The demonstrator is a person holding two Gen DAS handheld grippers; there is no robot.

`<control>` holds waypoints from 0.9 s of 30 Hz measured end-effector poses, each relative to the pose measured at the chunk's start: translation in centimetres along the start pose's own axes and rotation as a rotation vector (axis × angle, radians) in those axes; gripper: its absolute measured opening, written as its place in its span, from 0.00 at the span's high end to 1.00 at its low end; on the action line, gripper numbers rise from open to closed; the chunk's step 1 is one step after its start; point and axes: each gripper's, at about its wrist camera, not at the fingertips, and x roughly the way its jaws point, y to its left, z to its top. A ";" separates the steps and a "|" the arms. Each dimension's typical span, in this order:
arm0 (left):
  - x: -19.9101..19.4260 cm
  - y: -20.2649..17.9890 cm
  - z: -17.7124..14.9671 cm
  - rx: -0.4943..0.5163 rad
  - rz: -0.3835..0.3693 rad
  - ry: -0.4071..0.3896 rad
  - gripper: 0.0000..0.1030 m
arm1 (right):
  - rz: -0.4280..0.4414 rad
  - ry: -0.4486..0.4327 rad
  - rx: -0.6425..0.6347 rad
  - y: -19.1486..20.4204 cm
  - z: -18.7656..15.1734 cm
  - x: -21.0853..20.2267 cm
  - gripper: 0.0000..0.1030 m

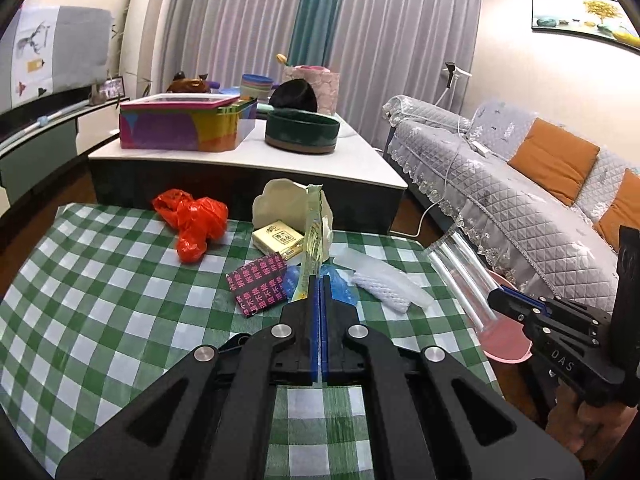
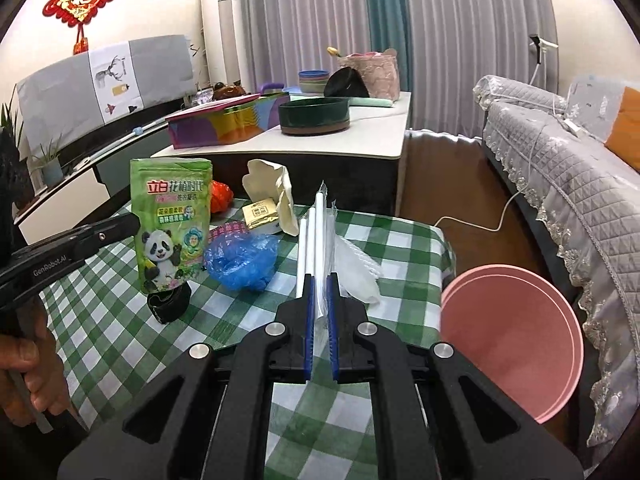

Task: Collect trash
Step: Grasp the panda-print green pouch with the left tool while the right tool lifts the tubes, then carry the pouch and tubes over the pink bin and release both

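Both grippers are loaded and held clear above the checked tablecloth. The receptacle, a pink bin, stands on the floor off the table's right edge, just beside the sofa.

Right gripper: jaws narrow, closed on a clear sleeve of white straws. The bundle's long axis runs straight forward out of the jaws, away from the camera. The bin lies to the right of and below this gripper; in the left wrist view the straw bundle is seen already reaching over the table edge toward the bin's rim. The right hand is judged the nearer of the two.

Left gripper: jaws fully closed, pinching a green panda-print pouch by its edge. From its own camera the pouch is seen edge-on as a thin translucent strip; from the right wrist view it hangs roughly upright, face toward the camera. The bin lies well to this gripper's right, with the right gripper between.

Left on the cloth: red plastic bag, blue plastic film, white foam netting, small yellow box, a pink-and-black printed wrapper, a cream paper carton. A dark object below the pouch could not be identified, possibly a band or strap.

Judgement: the next move turns on carrying each load rightward over the bin before the jaws are opened, right load first.
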 end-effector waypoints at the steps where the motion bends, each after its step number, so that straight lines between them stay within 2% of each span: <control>1: -0.2 -0.1 0.0 0.000 -0.002 -0.005 1.00 | -0.002 -0.002 0.002 -0.1 -0.1 -0.2 0.94; 10: -1.2 -1.3 -0.2 0.010 -0.024 -0.019 1.00 | -0.033 -0.019 0.026 -1.3 -0.5 -1.7 0.94; 27: -0.7 -3.6 -0.7 0.049 -0.083 -0.022 1.00 | -0.079 -0.033 0.081 -3.7 -0.5 -2.4 0.94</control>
